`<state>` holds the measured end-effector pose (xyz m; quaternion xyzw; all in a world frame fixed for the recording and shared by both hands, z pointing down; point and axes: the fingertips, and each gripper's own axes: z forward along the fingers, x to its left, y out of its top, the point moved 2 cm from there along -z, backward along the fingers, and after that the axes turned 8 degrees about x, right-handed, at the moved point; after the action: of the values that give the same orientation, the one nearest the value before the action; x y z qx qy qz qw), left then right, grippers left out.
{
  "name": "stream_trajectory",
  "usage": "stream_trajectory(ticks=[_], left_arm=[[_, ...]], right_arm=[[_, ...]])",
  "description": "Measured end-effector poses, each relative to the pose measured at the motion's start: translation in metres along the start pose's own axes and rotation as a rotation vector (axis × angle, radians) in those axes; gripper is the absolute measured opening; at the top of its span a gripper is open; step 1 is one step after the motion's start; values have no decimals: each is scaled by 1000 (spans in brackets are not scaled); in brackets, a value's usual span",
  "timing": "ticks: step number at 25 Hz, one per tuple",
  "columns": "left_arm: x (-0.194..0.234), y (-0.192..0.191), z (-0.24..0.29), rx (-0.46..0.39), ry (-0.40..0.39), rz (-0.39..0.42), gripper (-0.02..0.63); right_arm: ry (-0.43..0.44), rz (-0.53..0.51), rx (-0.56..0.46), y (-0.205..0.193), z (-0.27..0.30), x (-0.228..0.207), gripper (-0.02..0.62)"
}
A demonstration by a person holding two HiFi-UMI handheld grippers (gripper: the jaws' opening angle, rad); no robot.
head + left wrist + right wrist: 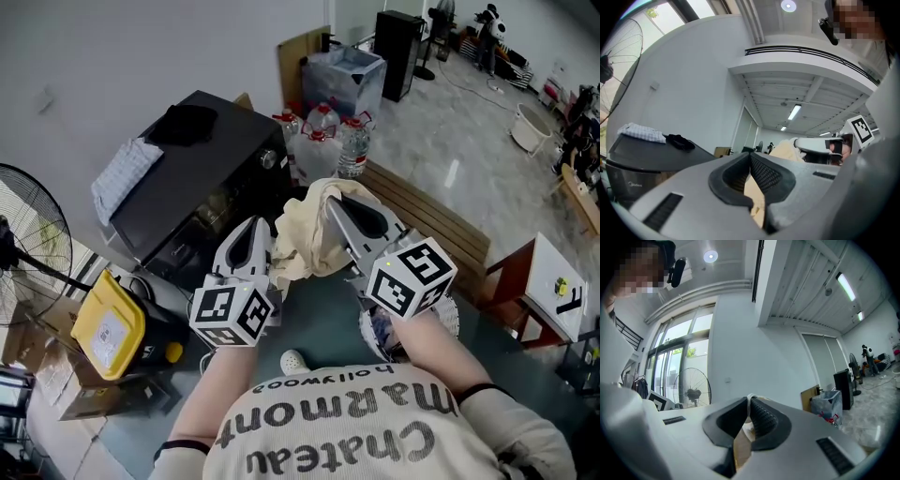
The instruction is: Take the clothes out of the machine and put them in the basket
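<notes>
Both grippers are up at chest height with a cream garment (314, 234) bunched between them. The left gripper (255, 230) has its jaws pressed together on a fold of that fabric. Its own view shows the ribbed pads meeting at the tips, with cream cloth (752, 194) hanging in the gap below. The right gripper (339, 208) is clamped on the same garment from the other side. In its view a white edge of the cloth (740, 446) pokes out at the top of the closed jaws (750, 401). The two grippers sit close together, and the garment drapes over and between them, clear of everything else.

At ten o'clock from the grippers stands the black washing machine (202, 178). A checked cloth (125, 173) and a dark cloth (187, 124) lie on its top. A standing fan (33, 234) is at nine o'clock by the window. A yellow container (108, 323) sits low at eight o'clock. Large water bottles (323, 127) cluster at twelve o'clock, and a slatted wooden bench (431, 220) runs off toward three.

Under the right wrist, at five o'clock, a white openwork rim shows with something blue inside. It looks like the basket (367, 330), though most of it is hidden by the hand.
</notes>
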<state>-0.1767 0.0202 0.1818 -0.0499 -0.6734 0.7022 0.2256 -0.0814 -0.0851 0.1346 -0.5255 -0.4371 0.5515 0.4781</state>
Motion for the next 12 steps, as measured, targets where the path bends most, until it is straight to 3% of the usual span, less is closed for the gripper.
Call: stream_trajectory(ticks=[12], left_arm=[[-34,-5,-18,-7,11,6,14]], right_arm=[[-31,-12,-77,33,-56,-11,40]])
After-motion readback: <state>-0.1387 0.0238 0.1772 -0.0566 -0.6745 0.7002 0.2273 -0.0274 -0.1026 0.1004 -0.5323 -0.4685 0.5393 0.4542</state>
